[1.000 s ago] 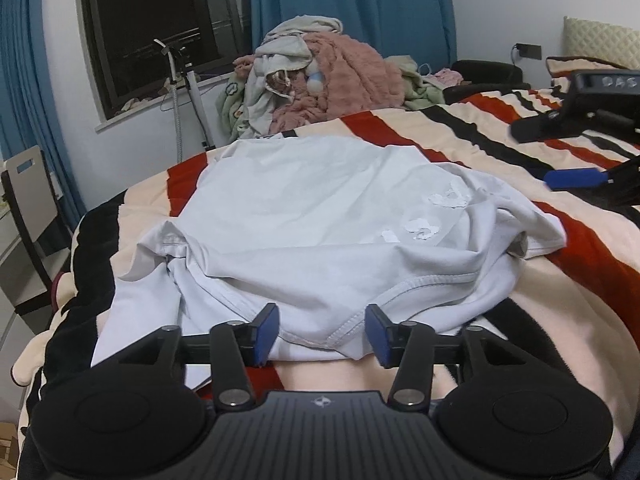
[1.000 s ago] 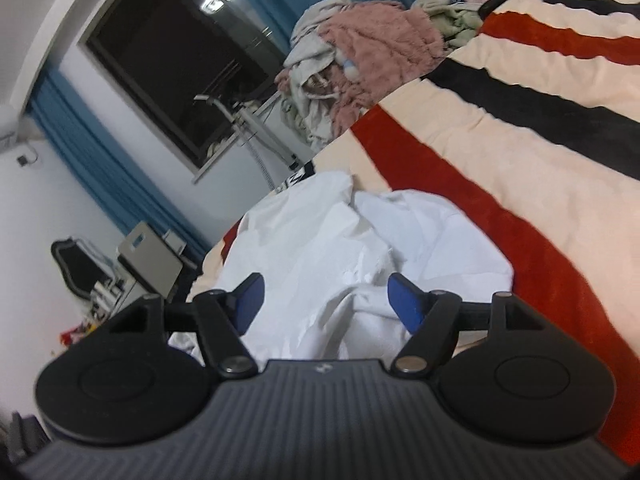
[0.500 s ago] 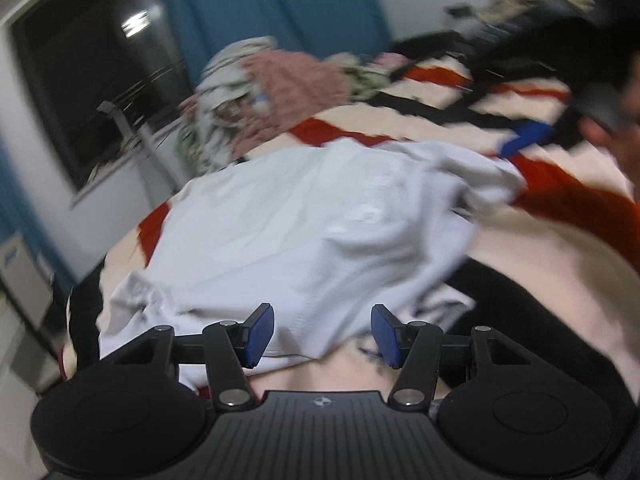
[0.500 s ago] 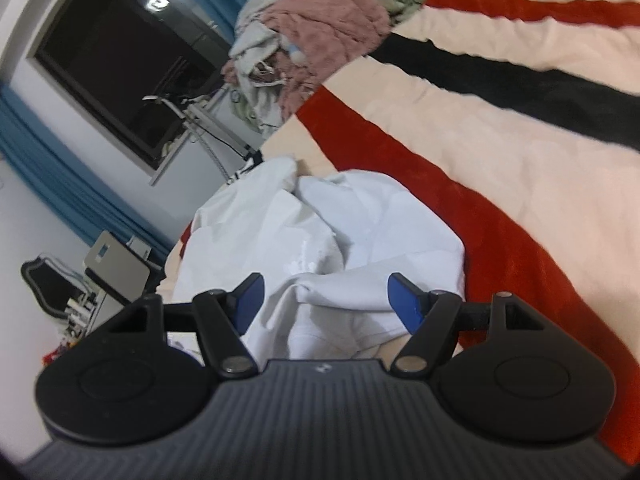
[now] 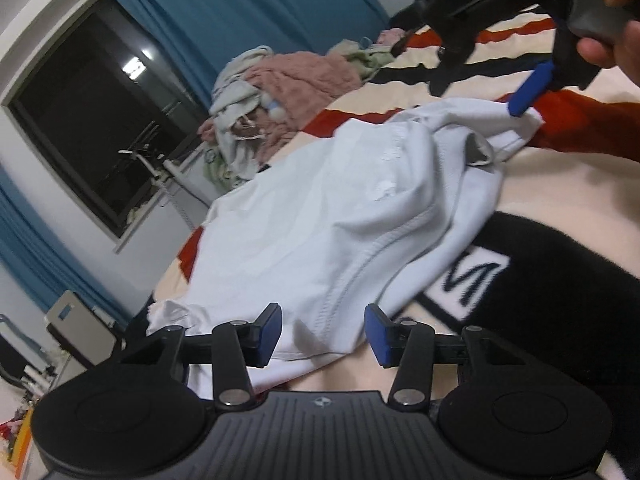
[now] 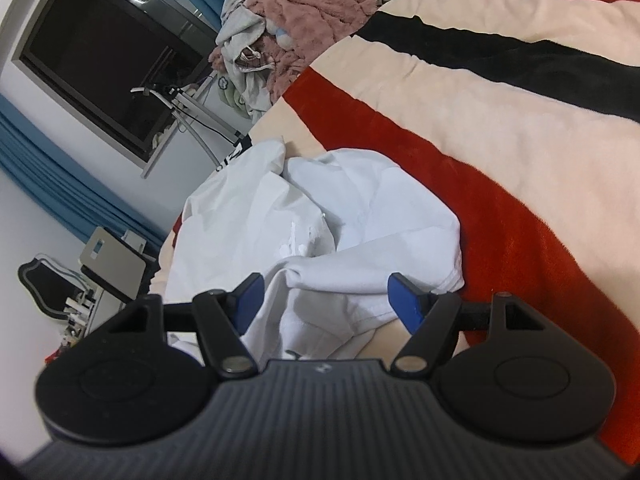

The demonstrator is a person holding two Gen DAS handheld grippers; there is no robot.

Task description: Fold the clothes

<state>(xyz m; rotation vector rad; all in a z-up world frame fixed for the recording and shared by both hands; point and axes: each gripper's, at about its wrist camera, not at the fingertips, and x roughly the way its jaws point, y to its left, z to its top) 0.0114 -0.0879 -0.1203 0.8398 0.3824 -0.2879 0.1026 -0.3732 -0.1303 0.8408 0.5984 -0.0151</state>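
A rumpled white cotton T-shirt (image 5: 340,208) is lying on a bed covered by a fleece blanket striped in red, cream and black (image 6: 520,152), bunched toward one side with its stitched hem facing the left claw (image 5: 323,334). That claw is hovering just above the hem with its blue pads apart, gripping nothing. The right claw (image 6: 326,300) is likewise standing apart, straddling a raised fold of the shirt near a sleeve edge without pinching it; from the left wrist view one of its blue pads (image 5: 530,90) is touching or nearly touching the far corner of the fabric.

The main risk, as I judge it, is a layered grab: the cloth is doubled over itself at both claws, so closing here is likely to catch two thicknesses and drag a crease into the fold. Pinching the soft blanket along with the shirt is another danger, since the fabric is lying flush on it. Uneven lifting by the two sides could also twist the garment.

No container is showing in either view. A loose heap of pink and grey laundry (image 6: 296,28) is sitting at the far edge of the bed, unboxed, well apart from the shirt.
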